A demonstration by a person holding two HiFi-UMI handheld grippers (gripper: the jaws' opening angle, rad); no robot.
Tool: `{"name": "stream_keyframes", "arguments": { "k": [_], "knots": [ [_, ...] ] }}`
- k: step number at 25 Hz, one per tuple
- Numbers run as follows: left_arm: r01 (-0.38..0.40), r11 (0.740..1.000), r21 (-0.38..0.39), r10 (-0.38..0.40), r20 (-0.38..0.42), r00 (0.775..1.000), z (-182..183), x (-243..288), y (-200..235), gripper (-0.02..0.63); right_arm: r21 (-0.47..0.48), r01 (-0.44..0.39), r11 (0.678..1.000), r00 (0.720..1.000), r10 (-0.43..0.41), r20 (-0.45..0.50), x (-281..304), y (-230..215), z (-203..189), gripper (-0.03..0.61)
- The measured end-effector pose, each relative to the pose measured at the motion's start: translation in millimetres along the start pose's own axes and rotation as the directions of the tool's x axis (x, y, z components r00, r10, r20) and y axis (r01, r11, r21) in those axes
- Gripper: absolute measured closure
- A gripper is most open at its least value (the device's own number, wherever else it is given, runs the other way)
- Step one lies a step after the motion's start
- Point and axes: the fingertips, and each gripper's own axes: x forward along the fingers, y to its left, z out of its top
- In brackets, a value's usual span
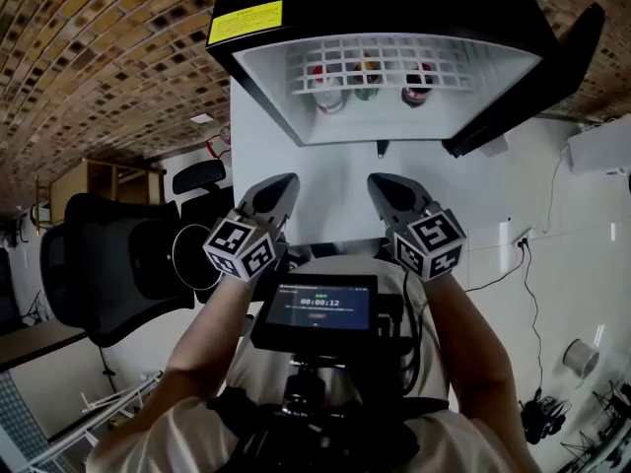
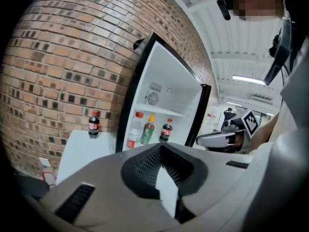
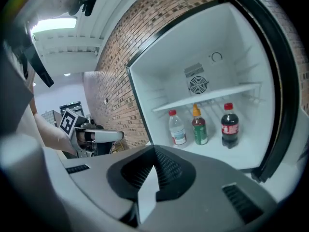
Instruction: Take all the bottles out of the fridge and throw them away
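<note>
The open black fridge (image 1: 258,72) faces me with three bottles under its wire shelf. In the right gripper view they stand in a row: a clear bottle with a red cap (image 3: 177,128), a green bottle with a yellow cap (image 3: 199,126) and a cola bottle (image 3: 230,125). My left gripper (image 1: 287,182) and right gripper (image 1: 378,180) are held side by side short of the fridge, both shut and empty. The left gripper view shows the same row: clear bottle (image 2: 134,135), green bottle (image 2: 148,131), cola bottle (image 2: 166,131).
A second cola bottle (image 2: 93,123) stands outside the fridge on a white surface (image 2: 82,151) against the brick wall (image 2: 63,57). The fridge door (image 3: 270,76) hangs open to the right. A black office chair (image 1: 108,264) stands at my left. A screen (image 1: 320,308) is mounted at my chest.
</note>
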Motion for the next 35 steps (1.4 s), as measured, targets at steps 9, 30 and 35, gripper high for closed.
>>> {"name": "stream_keyframes", "arguments": {
  "k": [9,30,35],
  "knots": [
    [0.143,0.988,0.059,-0.142,-0.015,0.990,24.8,62.7,-69.5,0.603,0.015,0.098,0.995,0.991,-0.099,0.094,-49.1,-55.5,23.1,0.572],
    [0.169,0.985,0.041,-0.171,0.029,0.985,59.3,84.0,-89.5,0.603,-0.062,0.045,0.997,0.987,-0.034,0.154,-37.1,-66.4,61.3,0.572],
    [0.157,0.987,0.035,-0.158,0.030,0.987,57.5,79.9,-85.0,0.603,-0.055,0.032,0.998,0.990,-0.024,0.140,-30.1,-64.5,59.1,0.572]
  ]
}}
